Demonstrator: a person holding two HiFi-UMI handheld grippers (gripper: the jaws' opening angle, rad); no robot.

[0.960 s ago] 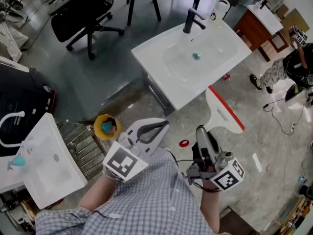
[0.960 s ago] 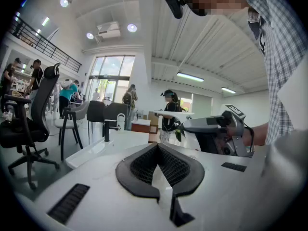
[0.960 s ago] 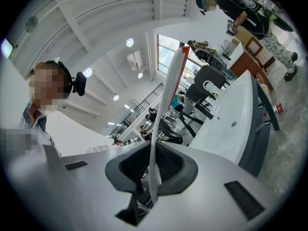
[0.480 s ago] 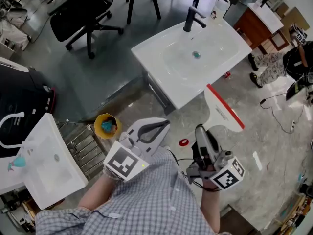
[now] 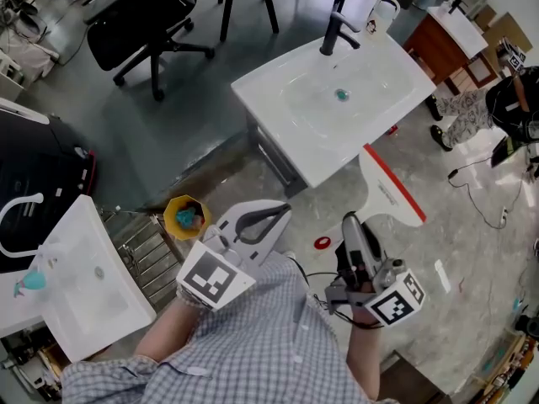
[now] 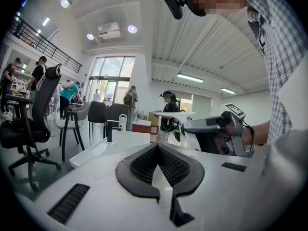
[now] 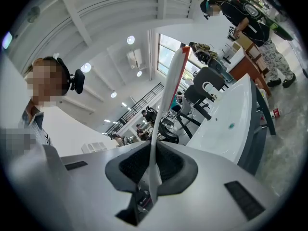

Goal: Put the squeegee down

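Note:
The squeegee (image 5: 389,190), a white blade with a red strip along one edge, sticks out over the floor just in front of the white sink (image 5: 278,91). My right gripper (image 5: 351,223) is shut on its handle. In the right gripper view the squeegee (image 7: 169,91) rises from between the dark pads (image 7: 129,166), with the sink (image 7: 226,124) to its right. My left gripper (image 5: 278,213) is held beside the right one, its jaws closed together with nothing in them. In the left gripper view its pads (image 6: 179,170) meet at the tip, and the right gripper (image 6: 211,129) shows at the right.
The sink has a black tap (image 5: 337,28). A yellow bucket (image 5: 185,217) and a metal grate (image 5: 139,251) lie left of my hands, beside a second sink (image 5: 84,276). An office chair (image 5: 139,15) stands far left. A person (image 5: 505,108) and cables are at the right.
The person at the right edge has stepped nearer to the sink. Both grippers and the squeegee keep their places.

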